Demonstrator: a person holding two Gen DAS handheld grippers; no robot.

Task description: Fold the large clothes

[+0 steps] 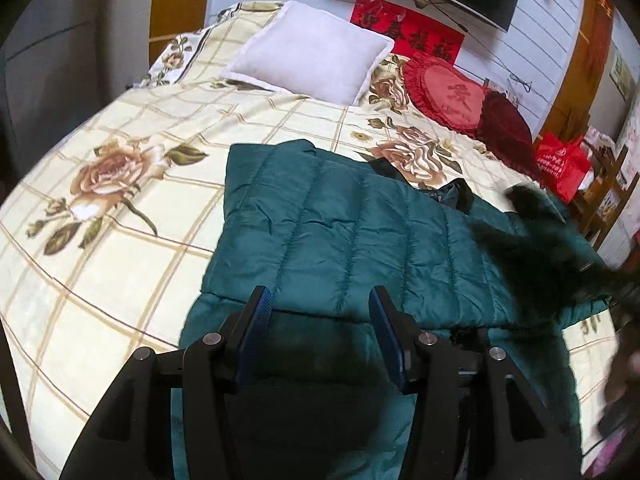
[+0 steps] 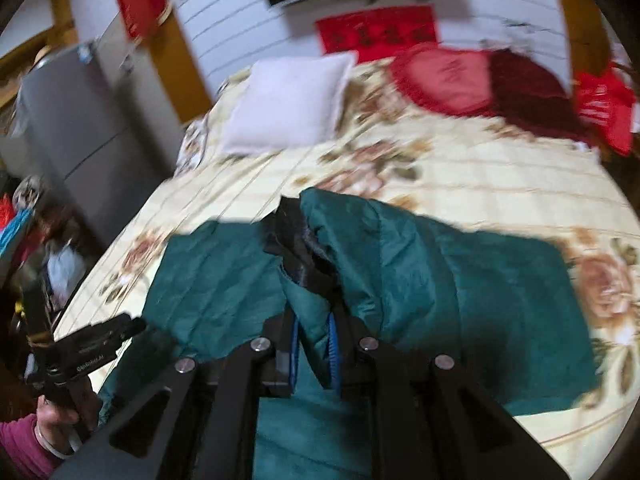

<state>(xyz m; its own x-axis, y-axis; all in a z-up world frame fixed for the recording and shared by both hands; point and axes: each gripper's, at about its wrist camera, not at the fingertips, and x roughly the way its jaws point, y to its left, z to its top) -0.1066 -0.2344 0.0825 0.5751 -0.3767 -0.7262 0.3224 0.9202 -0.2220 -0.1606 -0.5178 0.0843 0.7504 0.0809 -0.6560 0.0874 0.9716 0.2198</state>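
Your left gripper (image 1: 318, 320) hangs open and empty, just over the green puffy coat (image 1: 340, 232) on the flowery bed (image 1: 100, 208). Your right gripper (image 2: 314, 350) pinches the coat's edge tight. Pull slowly and lay it flat.

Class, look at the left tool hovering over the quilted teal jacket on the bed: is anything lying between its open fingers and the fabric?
Nothing visible. The left tool is open directly above the quilted teal jacket, with only bare fabric beneath; the white pillow lies further up the bed.
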